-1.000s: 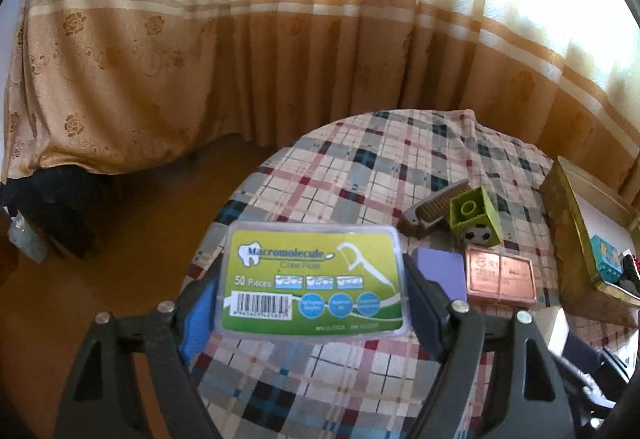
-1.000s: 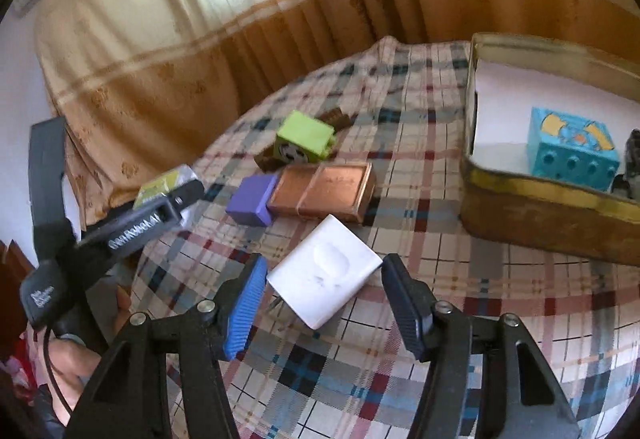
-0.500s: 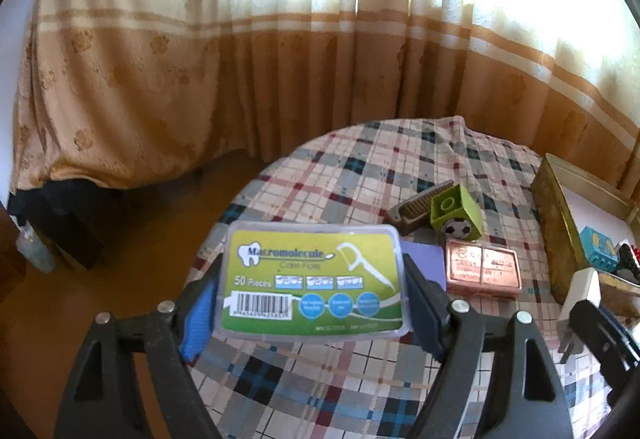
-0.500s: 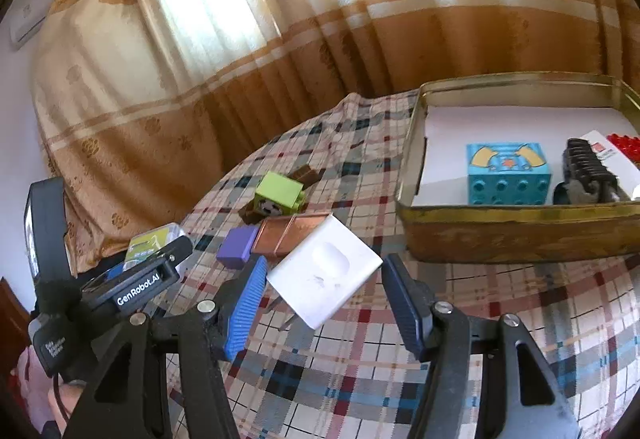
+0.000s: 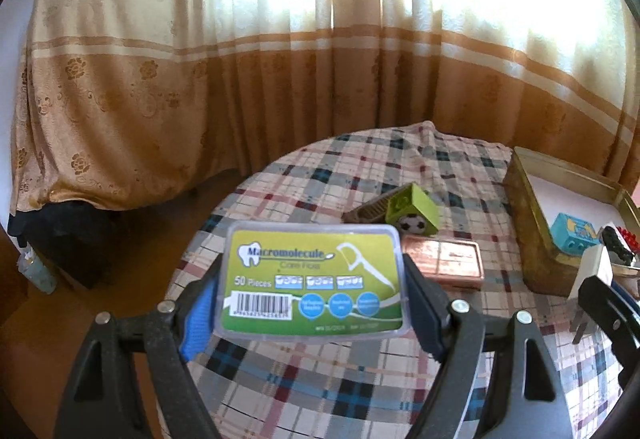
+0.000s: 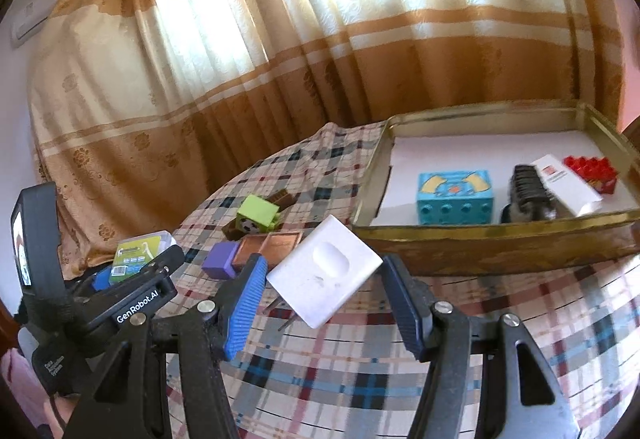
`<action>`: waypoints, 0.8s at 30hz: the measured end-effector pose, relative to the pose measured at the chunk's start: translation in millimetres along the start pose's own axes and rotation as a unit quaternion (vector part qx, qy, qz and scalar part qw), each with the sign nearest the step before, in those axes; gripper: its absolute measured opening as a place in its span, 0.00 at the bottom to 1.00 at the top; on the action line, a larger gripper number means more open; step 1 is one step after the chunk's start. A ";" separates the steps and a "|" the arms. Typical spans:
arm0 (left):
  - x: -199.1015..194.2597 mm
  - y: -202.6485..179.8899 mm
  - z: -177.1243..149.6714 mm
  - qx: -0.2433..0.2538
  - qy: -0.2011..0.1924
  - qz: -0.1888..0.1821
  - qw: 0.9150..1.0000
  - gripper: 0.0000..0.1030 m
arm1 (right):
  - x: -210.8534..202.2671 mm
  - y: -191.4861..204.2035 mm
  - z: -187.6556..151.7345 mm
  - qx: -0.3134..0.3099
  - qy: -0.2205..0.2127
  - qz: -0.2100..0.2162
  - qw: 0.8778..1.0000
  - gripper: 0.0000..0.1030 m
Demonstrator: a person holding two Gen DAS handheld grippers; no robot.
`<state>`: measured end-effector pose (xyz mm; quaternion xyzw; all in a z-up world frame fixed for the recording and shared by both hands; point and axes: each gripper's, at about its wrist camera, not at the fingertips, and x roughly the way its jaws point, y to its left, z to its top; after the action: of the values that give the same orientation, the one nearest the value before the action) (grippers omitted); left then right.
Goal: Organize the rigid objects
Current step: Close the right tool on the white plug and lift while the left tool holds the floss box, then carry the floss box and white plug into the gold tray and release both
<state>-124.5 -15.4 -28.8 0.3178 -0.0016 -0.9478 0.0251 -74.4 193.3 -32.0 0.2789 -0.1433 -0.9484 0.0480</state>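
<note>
Clamping a clear plastic floss-pick box with a green label (image 5: 314, 281) between their pads, the left tongs (image 5: 312, 291) fill the lower centre of the left wrist view, raised above the plaid-clothed round table (image 5: 320, 391). In the right wrist view the right tongs (image 6: 322, 299) hold a white square plug adapter (image 6: 324, 275) at a tilt by two corners, metal prongs pointing down, apparently clear of the cloth.

On the table at centre left of that view lie a purple block (image 6: 220, 260), a flat copper-coloured tin (image 6: 268, 245) touching it, a lime-green cube with a football picture (image 6: 258, 219) and a brown comb-like piece (image 6: 280, 199) just behind it. At right, a shallow gold metal tray (image 6: 500, 241) lined with white holds a turquoise brick (image 6: 456, 191), a dark ridged object (image 6: 528, 195), a white box (image 6: 566, 189) and a red studded brick (image 6: 590, 173). Tan curtains (image 6: 280, 59) hang behind.
</note>
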 end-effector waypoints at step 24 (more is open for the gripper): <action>-24.1 -50.6 -0.2 0.038 -0.007 -0.037 0.999 0.79 | -41.1 -35.4 14.6 0.019 -0.045 -0.036 0.998 0.60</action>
<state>-107.5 36.3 -15.4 0.3120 -0.0263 -0.9495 -0.0225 -48.2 237.7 -9.7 0.2413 -0.1534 -0.9583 0.0021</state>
